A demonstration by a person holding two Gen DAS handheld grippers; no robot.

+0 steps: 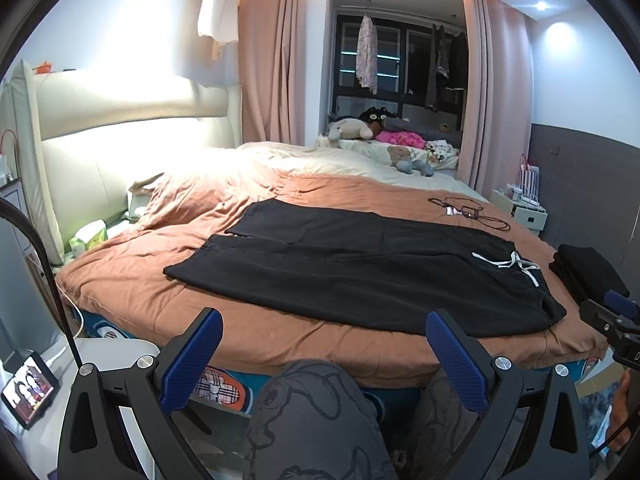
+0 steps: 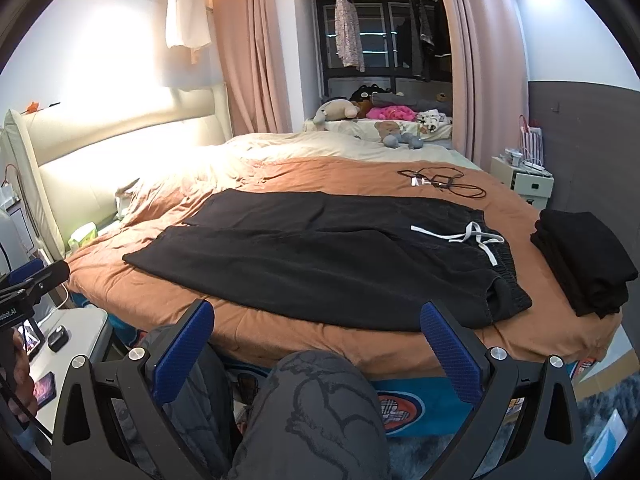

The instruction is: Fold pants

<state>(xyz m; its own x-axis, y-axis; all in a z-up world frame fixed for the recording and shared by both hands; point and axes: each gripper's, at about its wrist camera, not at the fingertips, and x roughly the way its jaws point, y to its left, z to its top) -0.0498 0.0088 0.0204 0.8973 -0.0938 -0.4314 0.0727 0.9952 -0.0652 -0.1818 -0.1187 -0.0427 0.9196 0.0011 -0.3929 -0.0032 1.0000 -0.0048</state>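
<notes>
Holding both tools above my knees, I looked at the bed point(image 1: 248, 336). My left gripper point(image 1: 324, 354) had its blue fingers point(image 1: 192, 360) spread wide, with nothing in them. My right gripper point(image 2: 316, 346) was spread wide too, and it held nothing. Black pants point(image 2: 320, 260) lay flat on the orange blanket point(image 2: 352, 176), close to the near edge of the bed. Its legs pointed to the left edge, and its waist was near the right edge. A white string point(image 2: 468, 238) lay on the waist. A folded black pile point(image 2: 580, 256) sat by the right edge, apart from the pants. A dark cord point(image 2: 444, 182) lay farther back on the blanket.
</notes>
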